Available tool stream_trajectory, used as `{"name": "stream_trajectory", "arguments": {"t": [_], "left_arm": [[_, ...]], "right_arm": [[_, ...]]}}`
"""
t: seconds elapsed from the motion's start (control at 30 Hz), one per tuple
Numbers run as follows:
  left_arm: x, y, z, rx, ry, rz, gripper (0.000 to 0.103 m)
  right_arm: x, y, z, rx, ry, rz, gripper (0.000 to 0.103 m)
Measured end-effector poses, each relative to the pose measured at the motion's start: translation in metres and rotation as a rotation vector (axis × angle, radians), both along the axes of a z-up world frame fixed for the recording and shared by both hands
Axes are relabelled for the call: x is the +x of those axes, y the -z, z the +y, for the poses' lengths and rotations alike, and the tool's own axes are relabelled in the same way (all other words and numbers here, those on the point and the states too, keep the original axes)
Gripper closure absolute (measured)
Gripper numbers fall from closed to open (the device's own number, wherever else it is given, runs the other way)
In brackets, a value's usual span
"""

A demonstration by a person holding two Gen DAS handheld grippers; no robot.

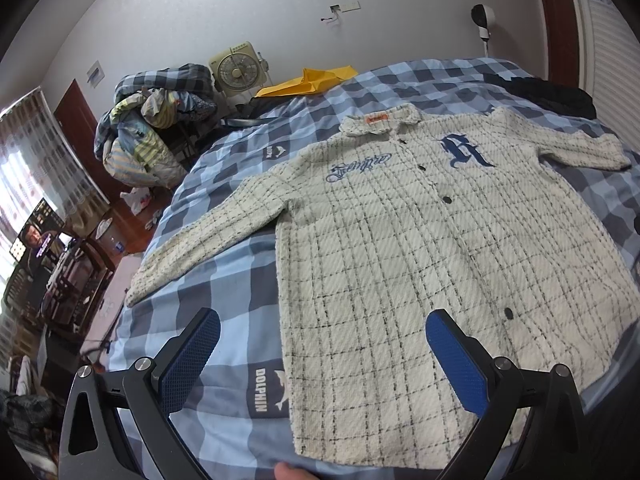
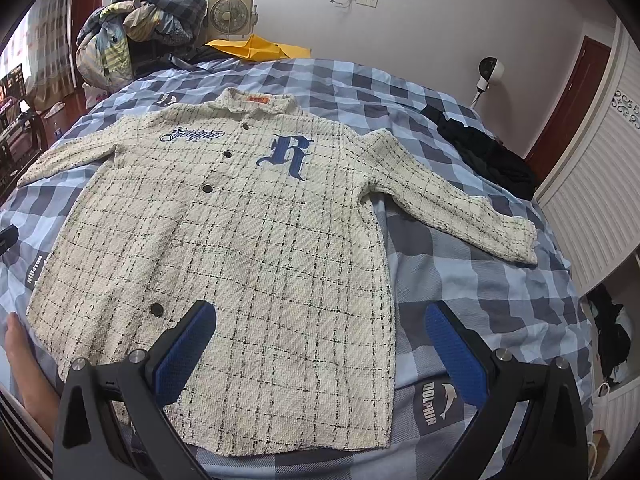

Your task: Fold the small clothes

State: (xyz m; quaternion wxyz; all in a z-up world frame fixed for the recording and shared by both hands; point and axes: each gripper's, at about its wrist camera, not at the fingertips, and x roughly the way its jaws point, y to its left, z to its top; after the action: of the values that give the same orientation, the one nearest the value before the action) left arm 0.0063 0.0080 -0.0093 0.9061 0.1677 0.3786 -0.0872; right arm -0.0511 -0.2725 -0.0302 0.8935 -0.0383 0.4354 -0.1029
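**Cream checked shirt spread flat on a bed, both grippers open above its hem**

A bed (image 1: pixel 224 264) filled most of both views, covered with a quilt in light blue, grey and navy checks with small "DOLPHIN" patches. The room had plain pale walls. Beyond the head of the bed stood a cream box fan (image 1: pixel 237 71), and beside it a pile of bedding and clothes (image 1: pixel 156 120) heaped high. A yellow cloth (image 1: pixel 308 80) lay at the far edge of the bed near the fan. A dark garment (image 2: pixel 488 156) lay crumpled on the bed's far right side. A small white and black camera on a stand (image 2: pixel 490 72) stood by the wall behind the bed. White slatted wardrobe doors (image 2: pixel 592 200) lined the right wall, with dark red door frames nearby. In the left wrist view, a lit screen (image 1: pixel 38 236) and a curtained window showed at the far left.

A cream shirt (image 2: pixel 248 248) with thin black checks lay face up and flat in the middle of the bed, buttoned, collar away from the cameras, both sleeves spread outwards. It bore a large blue letter R on the chest, blue script on the other side and an orange neck label.

The left gripper (image 1: pixel 320 356) was wide open and held nothing, hovering over the shirt's lower left edge. The right gripper (image 2: pixel 320 354) was likewise wide open and empty, over the shirt's lower right edge. A bare forearm (image 2: pixel 28 380) showed at the left of the right wrist view.
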Motion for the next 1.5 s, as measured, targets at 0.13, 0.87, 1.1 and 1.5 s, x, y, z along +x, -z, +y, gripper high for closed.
{"name": "stream_trajectory", "arguments": {"t": [0.13, 0.87, 1.1, 1.5], "left_arm": [[0.001, 0.0, 0.0, -0.013, -0.001, 0.009, 0.0], [0.02, 0.003, 0.023, -0.067, -0.105, 0.068, 0.0], [0.036, 0.007, 0.041, -0.102, -0.172, 0.103, 0.0], [0.062, 0.007, 0.067, -0.117, -0.226, 0.174, 0.0]], "right_arm": [[0.001, 0.0, 0.001, -0.001, -0.001, 0.002, 0.001], [0.062, -0.012, 0.025, 0.015, -0.02, 0.033, 0.001], [0.069, 0.038, 0.049, -0.044, -0.068, 0.092, 0.001], [0.073, 0.05, 0.059, -0.102, -0.103, 0.159, 0.001]]}}
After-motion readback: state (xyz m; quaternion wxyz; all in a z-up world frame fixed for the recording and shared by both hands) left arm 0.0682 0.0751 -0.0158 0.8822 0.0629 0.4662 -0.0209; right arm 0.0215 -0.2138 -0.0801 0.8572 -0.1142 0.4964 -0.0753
